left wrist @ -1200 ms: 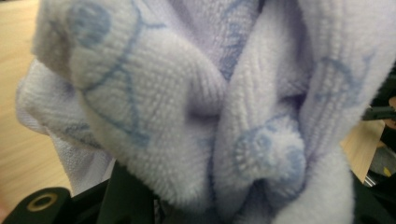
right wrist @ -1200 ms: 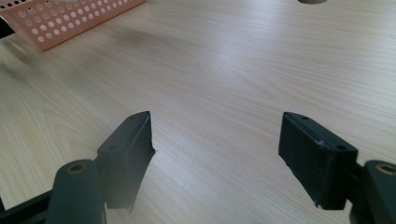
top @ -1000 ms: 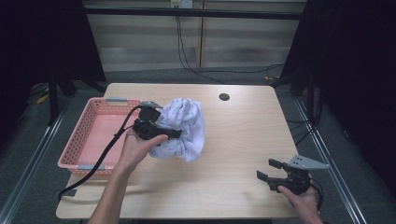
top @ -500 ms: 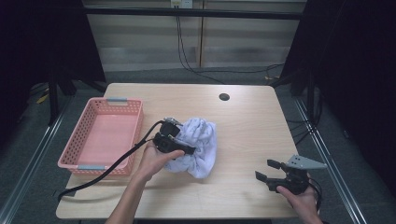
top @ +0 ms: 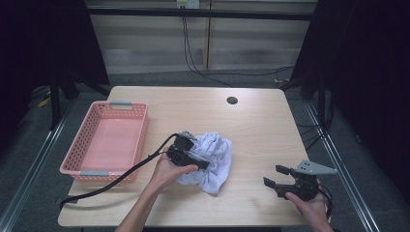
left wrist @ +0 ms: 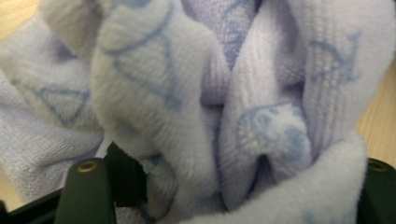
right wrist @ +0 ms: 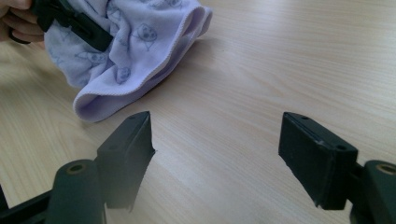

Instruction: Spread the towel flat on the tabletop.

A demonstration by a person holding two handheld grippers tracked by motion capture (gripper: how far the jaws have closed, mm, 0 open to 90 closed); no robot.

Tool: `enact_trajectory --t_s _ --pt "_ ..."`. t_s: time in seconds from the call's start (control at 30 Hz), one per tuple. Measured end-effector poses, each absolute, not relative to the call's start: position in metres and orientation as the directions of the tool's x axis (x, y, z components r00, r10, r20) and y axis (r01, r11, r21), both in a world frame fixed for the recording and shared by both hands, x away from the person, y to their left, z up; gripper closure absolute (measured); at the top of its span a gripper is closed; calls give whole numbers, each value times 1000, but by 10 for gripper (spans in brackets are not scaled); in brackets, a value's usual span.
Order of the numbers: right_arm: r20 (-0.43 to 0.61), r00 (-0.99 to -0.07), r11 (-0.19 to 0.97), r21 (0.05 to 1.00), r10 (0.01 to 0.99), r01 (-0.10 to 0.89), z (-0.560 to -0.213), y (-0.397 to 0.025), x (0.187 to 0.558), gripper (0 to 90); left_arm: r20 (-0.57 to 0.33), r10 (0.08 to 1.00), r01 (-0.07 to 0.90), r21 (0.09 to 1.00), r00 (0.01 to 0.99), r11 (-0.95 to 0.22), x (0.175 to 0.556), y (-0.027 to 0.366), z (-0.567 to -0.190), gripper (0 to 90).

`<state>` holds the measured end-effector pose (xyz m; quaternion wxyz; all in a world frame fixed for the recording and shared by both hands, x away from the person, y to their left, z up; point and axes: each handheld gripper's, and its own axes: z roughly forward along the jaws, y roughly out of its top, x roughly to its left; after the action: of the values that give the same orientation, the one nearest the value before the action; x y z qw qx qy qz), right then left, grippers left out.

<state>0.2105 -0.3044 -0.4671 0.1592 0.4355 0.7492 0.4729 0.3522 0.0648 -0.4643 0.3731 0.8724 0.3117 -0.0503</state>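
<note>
Left fingers: my left gripper (top: pixel 193 155) is clamped on a bunched fold of the towel (top: pixel 212 159); in the left gripper view the pile (left wrist: pixel 196 107) wells up between the two black jaws and hides their tips.

Right fingers: my right gripper (top: pixel 283 178) is spread wide and holds nothing; in the right gripper view bare tabletop (right wrist: pixel 280 74) shows between the jaws.

Towel, place: crumpled heap of lilac cloth with a blue print, resting on the tabletop (top: pixel 261 125) just ahead of my left fingers, well apart from my right fingers and off to their left.

Towel, axis: no clean long axis yet; the heap is bunched. One hemmed edge (right wrist: pixel 135 88) runs slanting toward my right fingers and is the nearest part to them.

Basket: pink basket (top: pixel 72 164) stands behind my left hand (top: pixel 169 171), on the far side from my right fingers; nothing lies in it.

Nearer hand: left, already on the cloth.

Relation that counts: free hem lies ahead-left of my open right fingers, low on the tabletop.

Judgement: to spread the cloth, my right fingers would likely need to travel leftward to that hem while my left keeps its fold.
</note>
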Motion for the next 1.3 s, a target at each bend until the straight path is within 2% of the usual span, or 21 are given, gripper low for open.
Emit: enact_trajectory --t_s 0.03,0.1,0.17,0.23,0.47,0.57,0.63,0.73,0.77,0.83,0.9,0.97,1.03,1.17,1.3 --pt "173 -568 173 847 804 503 -467 -304 211 258 -317 504 577 624 803 -527 352 66 -463 234" --pt "171 -568 176 846 805 504 -467 -303 211 258 -295 515 569 632 805 -527 351 68 -459 225" --pt "143 -571 199 846 809 494 -467 -300 210 259 -276 514 555 639 812 -533 350 71 -454 152" --pt "141 -574 201 848 807 490 -467 -298 210 259 -244 494 519 648 834 -557 347 74 -448 167" --pt "140 -598 217 847 789 485 -465 -290 209 260 -217 522 521 651 825 -552 338 80 -437 172" --pt "133 -612 234 845 780 481 -464 -286 209 261 -270 507 534 683 819 -498 334 92 -434 163" --pt "141 -616 232 843 775 485 -465 -285 209 262 -248 525 530 688 814 -497 328 99 -431 167" --pt "147 -614 229 841 775 490 -465 -284 210 267 -254 525 527 705 812 -474 321 107 -427 192" --pt "154 -622 233 836 768 496 -464 -280 213 271 -251 526 520 719 813 -461 313 113 -424 247" --pt "153 -631 244 833 760 496 -464 -275 215 275 -249 535 522 726 807 -449 303 120 -421 253" --pt "152 -642 252 833 752 493 -464 -268 217 283 -224 540 510 724 811 -464 292 126 -420 325" --pt "159 -651 252 834 742 491 -463 -262 220 284 -209 555 508 726 805 -464 280 131 -419 346" --pt "154 -661 259 837 735 482 -461 -255 223 304 -202 562 503 736 802 -454 269 138 -419 412" --pt "149 -684 274 840 714 468 -458 -240 234 324 -210 573 511 742 792 -434 251 145 -423 492" --pt "141 -702 297 835 698 463 -459 -223 251 326 -254 580 537 747 775 -391 250 148 -435 517"
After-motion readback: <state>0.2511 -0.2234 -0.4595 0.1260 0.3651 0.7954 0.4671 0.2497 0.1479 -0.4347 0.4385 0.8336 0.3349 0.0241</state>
